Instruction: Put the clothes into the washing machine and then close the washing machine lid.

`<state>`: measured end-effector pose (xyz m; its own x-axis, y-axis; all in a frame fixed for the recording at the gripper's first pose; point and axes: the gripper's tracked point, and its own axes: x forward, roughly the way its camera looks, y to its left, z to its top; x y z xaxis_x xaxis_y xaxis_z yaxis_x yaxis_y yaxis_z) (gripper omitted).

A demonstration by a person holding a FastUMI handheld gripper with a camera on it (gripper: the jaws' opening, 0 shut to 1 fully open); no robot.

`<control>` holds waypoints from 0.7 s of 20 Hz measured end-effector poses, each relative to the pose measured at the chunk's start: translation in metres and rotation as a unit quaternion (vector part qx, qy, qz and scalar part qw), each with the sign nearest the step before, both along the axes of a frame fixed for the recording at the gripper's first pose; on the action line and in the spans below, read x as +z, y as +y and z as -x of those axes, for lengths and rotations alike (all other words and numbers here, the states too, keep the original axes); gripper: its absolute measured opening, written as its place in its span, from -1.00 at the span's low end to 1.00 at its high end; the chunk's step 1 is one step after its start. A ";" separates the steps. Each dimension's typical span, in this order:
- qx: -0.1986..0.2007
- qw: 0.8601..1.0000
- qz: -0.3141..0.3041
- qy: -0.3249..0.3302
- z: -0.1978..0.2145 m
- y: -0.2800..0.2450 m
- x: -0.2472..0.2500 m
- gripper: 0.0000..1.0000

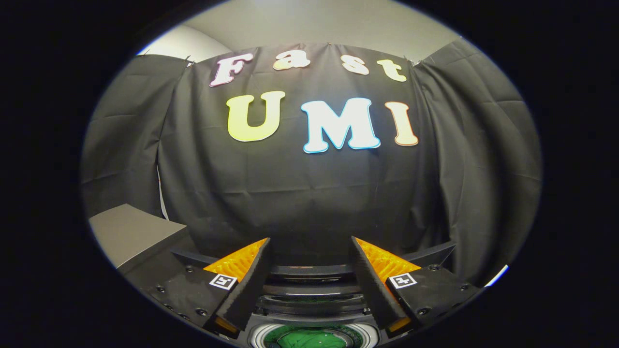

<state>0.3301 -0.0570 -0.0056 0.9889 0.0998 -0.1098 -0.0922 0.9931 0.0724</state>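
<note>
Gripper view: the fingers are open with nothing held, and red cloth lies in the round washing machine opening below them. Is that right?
Not quite. In the gripper view the cloth in the round washing machine opening is green, not red. The rest holds: the gripper is open, its fingers apart with nothing between them, above the opening.

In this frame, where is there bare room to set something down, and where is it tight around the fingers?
The grey flat-topped surface beside the black curtain looks bare, so that is the free patch. The gripper is open with nothing between its fingers, so a hand could pass there. Below the fingers it is crowded: the washing machine has green clothes in its round opening.
</note>
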 end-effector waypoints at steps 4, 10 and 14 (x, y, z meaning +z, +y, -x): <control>0.001 1.000 0.001 -0.004 0.014 -0.001 -0.002 0.96; 0.003 1.000 0.003 -0.009 0.033 -0.002 -0.006 0.96; 0.006 1.000 0.003 -0.010 0.044 -0.003 -0.010 0.96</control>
